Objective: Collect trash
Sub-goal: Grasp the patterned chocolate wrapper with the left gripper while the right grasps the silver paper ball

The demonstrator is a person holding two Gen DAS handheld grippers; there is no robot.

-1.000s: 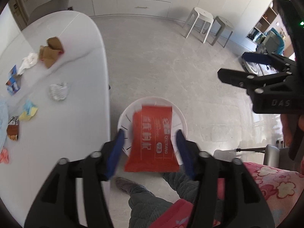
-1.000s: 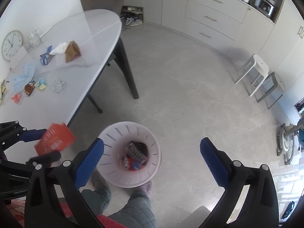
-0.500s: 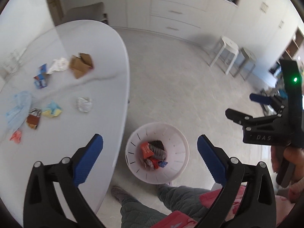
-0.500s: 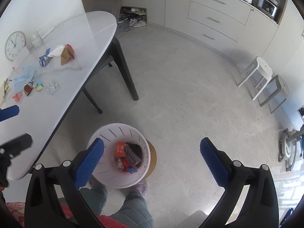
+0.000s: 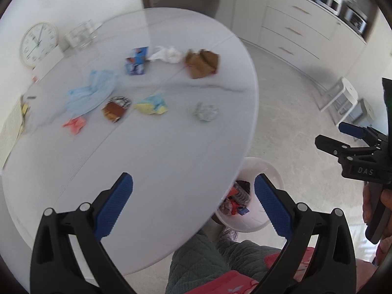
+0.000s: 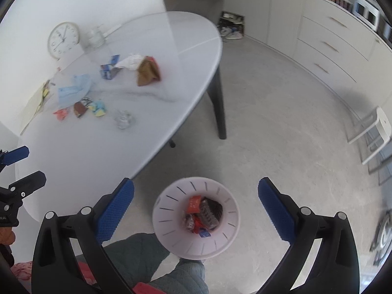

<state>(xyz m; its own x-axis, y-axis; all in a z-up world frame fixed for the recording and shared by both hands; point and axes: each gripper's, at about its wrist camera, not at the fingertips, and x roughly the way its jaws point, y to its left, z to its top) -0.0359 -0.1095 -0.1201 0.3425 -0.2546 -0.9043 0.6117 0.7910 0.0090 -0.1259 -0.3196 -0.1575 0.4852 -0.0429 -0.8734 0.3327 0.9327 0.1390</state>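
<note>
Left wrist view: both grippers empty, trash waiting on the counter
Left gripper has its jaws wide apart with nothing between them, above the counter; right gripper gapes empty over the bin. Wrappers lie scattered well apart on the counter; the foil ball sits nearest the edge. Best to come down straight over one piece, straddle it with both pads, and close only once it is centred, so it does not skid away
</note>
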